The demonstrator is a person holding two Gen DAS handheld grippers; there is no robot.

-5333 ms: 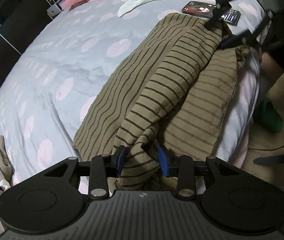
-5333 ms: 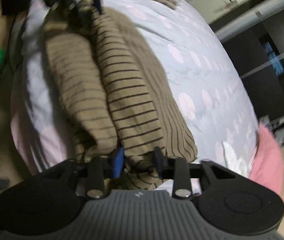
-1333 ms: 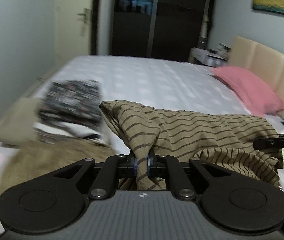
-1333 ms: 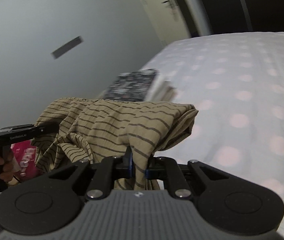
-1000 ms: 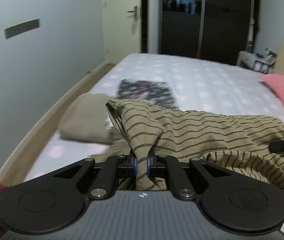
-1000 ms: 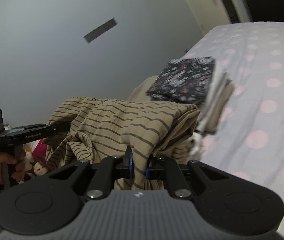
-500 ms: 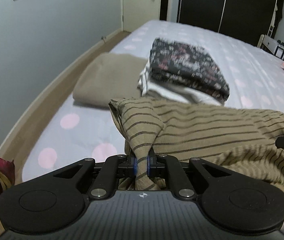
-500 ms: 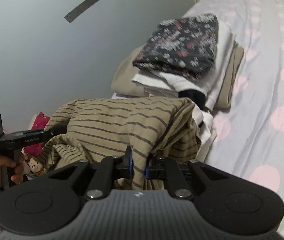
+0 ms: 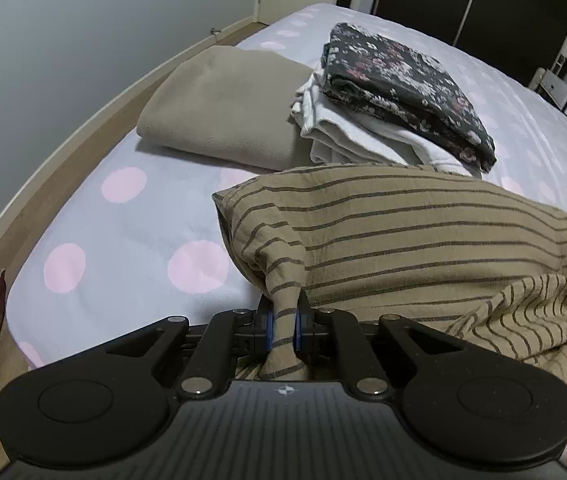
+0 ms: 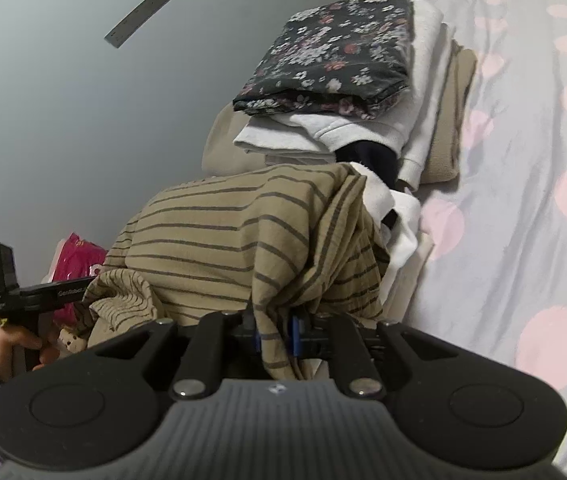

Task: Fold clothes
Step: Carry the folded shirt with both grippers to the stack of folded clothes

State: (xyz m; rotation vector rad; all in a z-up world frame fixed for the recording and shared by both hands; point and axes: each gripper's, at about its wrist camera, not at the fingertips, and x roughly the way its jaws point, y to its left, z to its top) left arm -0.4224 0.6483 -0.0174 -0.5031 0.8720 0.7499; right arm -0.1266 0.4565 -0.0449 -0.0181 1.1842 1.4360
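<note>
While gripped, striped garment (image 9: 423,224) now nearer, perhaps touching, folded stack (image 9: 399,68).

I saw a pink plastic bag (image 10: 77,258) on the floor by the grey wall (image 10: 63,120), and a dark wardrobe (image 9: 471,4) beyond my bed.

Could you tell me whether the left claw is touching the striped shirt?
Touching. The left wrist view shows the left claw shut on a bunched corner of the striped shirt, with cloth pinched between both blue pads.
</note>
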